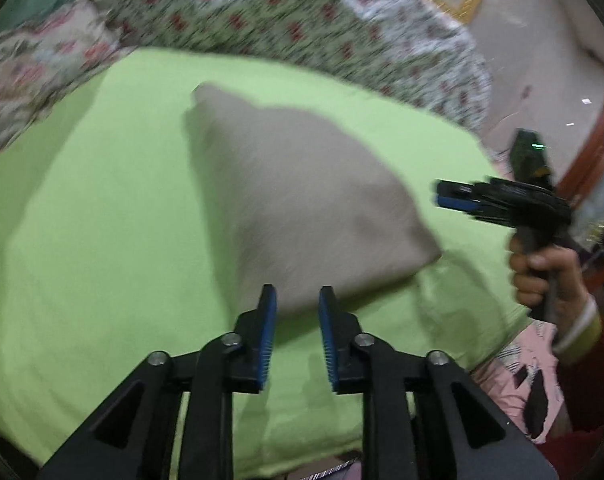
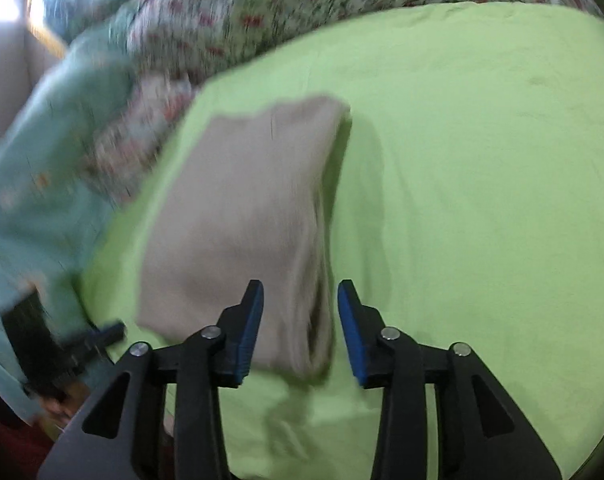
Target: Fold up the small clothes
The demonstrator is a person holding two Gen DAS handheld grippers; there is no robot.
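A beige folded cloth [image 1: 302, 184] lies on a lime-green sheet [image 1: 101, 240]. Behind it is a white blanket [image 1: 281, 20] with red and green flowers. Both grippers are black with blue pads [image 2: 247, 332].

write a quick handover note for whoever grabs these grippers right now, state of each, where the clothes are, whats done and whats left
Left hand-held gripper: open, nothing between its pads, just off the near edge of the beige garment.
Right hand-held gripper: open, empty, over the garment's near end.
Garment: lies folded on the green sheet, its layered fold edge toward the right gripper; neither gripper holds it.
Done: it looks folded into a compact rectangle.
Left: possibly one more fold or a tidy. A floral fabric and a teal cloth lie beyond the sheet; whether they need folding is unclear.
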